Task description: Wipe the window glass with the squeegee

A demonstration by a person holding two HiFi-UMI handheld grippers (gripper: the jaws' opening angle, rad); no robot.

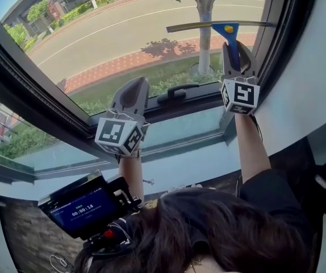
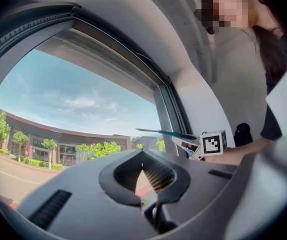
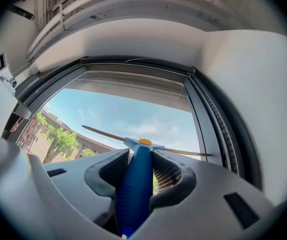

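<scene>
Squeegee (image 1: 229, 32) held high on the right of the window glass (image 1: 123, 36), wiping apparently under way.
The left tool (image 1: 133, 87) hangs near the lower frame (image 1: 208, 96), jaws together on nothing. The right tool (image 1: 238, 53) is clamped on the squeegee's blue handle, blade against the pane. No streaks show, so progress is unclear; the wide left stretch probably remains. No containers in view.

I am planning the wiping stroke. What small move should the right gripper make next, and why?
Probably draw the squeegee straight down: the right gripper is shut on its blue handle, and the blade lies level high on the glass.
</scene>
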